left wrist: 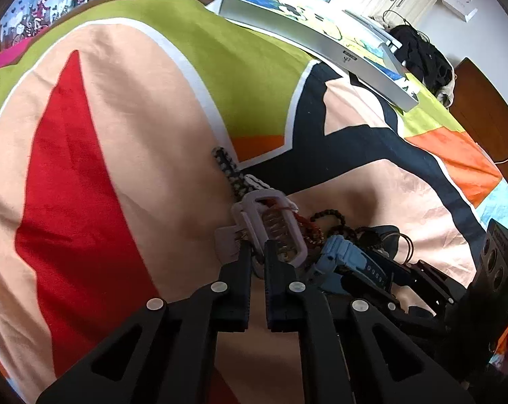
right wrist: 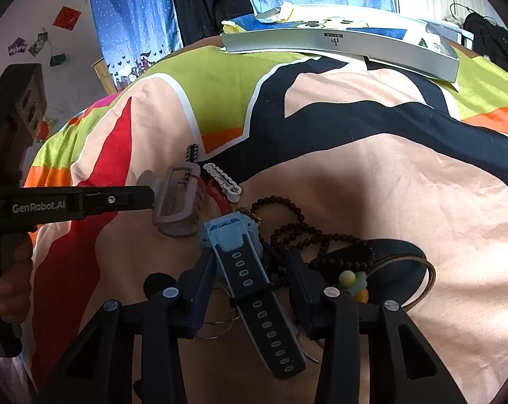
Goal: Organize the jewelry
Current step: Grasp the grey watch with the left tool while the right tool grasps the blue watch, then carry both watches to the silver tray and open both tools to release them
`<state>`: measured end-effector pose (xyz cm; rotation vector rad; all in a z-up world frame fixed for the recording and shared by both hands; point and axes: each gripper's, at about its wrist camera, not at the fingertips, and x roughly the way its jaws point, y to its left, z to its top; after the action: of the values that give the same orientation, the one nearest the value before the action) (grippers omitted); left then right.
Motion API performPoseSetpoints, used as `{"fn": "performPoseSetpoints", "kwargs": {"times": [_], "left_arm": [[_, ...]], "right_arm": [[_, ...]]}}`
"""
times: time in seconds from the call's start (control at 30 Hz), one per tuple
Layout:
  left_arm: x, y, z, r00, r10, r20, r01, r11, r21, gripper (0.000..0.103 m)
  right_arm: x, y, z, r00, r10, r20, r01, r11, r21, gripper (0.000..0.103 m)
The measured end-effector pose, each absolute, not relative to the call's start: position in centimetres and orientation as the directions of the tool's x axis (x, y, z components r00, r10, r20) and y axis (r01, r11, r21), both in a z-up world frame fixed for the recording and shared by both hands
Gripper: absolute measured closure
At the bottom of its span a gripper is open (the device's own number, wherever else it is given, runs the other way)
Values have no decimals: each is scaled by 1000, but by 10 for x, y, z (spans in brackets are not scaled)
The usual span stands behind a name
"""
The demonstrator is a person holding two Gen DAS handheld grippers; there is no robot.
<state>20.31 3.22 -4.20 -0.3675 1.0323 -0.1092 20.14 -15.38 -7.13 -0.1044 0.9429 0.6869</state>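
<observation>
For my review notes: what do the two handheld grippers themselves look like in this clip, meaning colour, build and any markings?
Both are matte black plastic. The left gripper and right gripper each have two flat fingers on angular linkage arms with triangular cutouts, joined by round silver pivot pins. In the right wrist view, the left gripper's body carries white "GenRobot.AI" lettering and a small screw. No cables or sleeves show.

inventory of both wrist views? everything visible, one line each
hair claw clip: 1, pale mauve, on the bedspread, in the left gripper
watch: 1, blue case, dark strap, between the right gripper's fingers
bead strand: 1, dark brown, right of watch
small clips: 2, white and black, behind claw clip
tray: 1, silver, far edge
bedspread: 1, multicoloured
left gripper: black, closed on claw clip
right gripper: black, open
</observation>
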Motion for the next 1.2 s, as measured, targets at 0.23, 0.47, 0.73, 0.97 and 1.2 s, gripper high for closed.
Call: {"fn": "performPoseSetpoints", "kwargs": {"times": [0.23, 0.47, 0.73, 0.97, 1.2], "left_arm": [[185, 38, -31, 545, -237, -804, -80, 940, -331, 102], [166, 41, -12, 573, -218, -790, -54, 952, -302, 102], [170, 41, 8, 601, -243, -761, -34, 944, -328, 102], [229, 40, 41, 677, -244, -695, 4, 945, -328, 102], [310, 40, 69, 740, -240, -629, 13, 939, -343, 102]], "right_arm": [[195, -149, -63, 422, 504, -754, -585, 786, 199, 80], [189, -159, -38, 420, 570, -706, -548, 780, 303, 80], [203, -168, 4, 452, 621, -640, -541, 762, 357, 80], [248, -170, 38, 488, 599, -635, -587, 764, 269, 80], [314, -186, 74, 560, 595, -577, -566, 783, 258, 80]]}}
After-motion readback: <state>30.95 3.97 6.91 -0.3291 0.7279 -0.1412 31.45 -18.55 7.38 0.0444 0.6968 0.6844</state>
